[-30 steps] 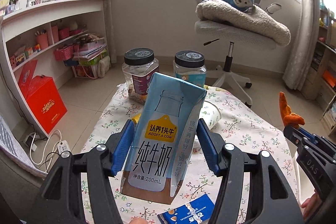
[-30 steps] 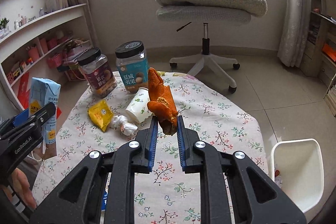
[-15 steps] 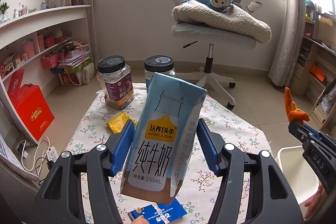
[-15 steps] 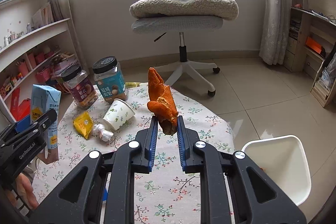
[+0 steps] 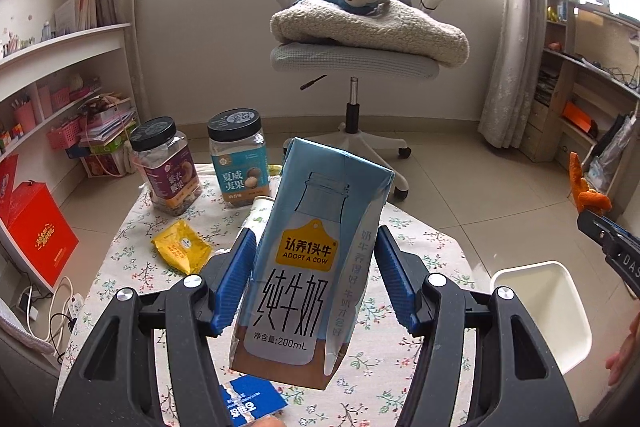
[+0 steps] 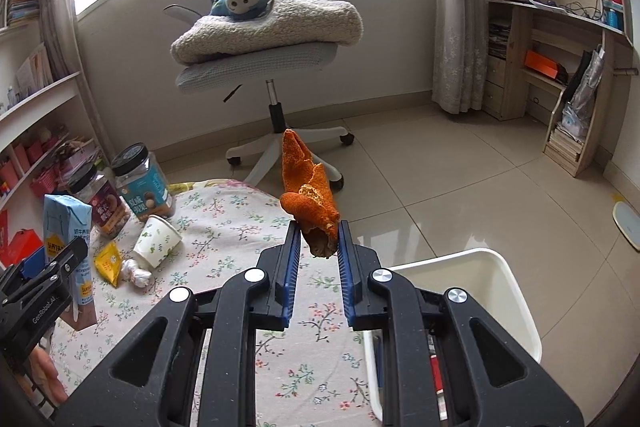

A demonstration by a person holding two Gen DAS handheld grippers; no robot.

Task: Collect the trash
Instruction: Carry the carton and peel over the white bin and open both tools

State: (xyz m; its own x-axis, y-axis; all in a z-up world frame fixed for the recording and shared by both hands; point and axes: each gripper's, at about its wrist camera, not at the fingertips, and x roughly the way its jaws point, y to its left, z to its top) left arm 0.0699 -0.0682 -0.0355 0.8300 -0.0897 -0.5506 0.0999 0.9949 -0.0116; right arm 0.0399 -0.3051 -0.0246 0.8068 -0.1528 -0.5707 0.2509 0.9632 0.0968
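Partly hidden behind milk carton (image 5: 308, 267): paper cup (image 5: 256, 213).

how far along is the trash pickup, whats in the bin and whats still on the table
Early to midway. The white bin holds a few items, too hidden to name. In hand: the left hand-held gripper clamps the milk carton, and the right hand-held gripper pinches the orange peel. Left on the table: paper cup, yellow packet, crumpled wrapper, blue wrapper.
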